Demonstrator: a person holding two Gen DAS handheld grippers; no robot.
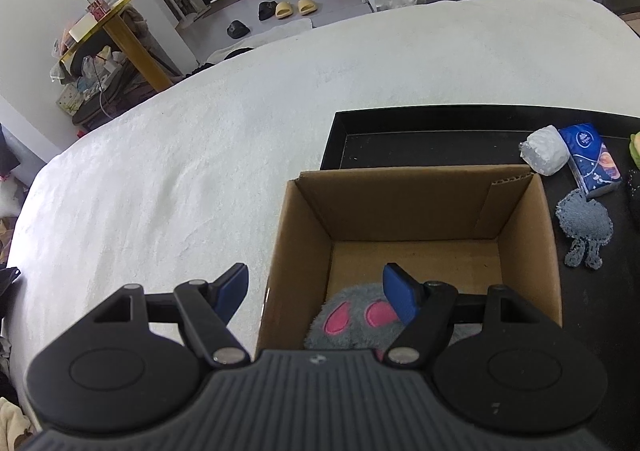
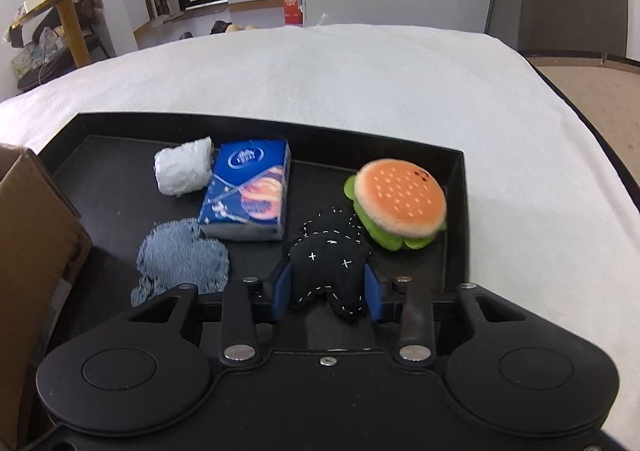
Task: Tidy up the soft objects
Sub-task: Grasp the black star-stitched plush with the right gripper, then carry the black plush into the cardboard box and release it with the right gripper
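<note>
Item: black stitched plush (image 2: pixel 328 271), felt-like, lobed outline, white running stitches and small crosses. Location: near right part of the black tray (image 2: pixel 454 211), pinched between the blue pads of my right tool (image 2: pixel 327 293), its length running away from me, far end near the burger plush (image 2: pixel 400 203).

Destination: cardboard box (image 1: pixel 400 207), open-topped, corrugated, lying to the left of the tray items; my right tool is the nearer to them. My left tool (image 1: pixel 316 291) hangs spread and empty over the box's near left wall. A grey fuzzy plush (image 1: pixel 356 319) with pink patches already lies inside.

Remaining on tray: denim jellyfish (image 2: pixel 182 259), frayed; tissue pack (image 2: pixel 248 195), glossy blue wrapper; white wad (image 2: pixel 182 171), crinkled, possibly bubble wrap.
</note>
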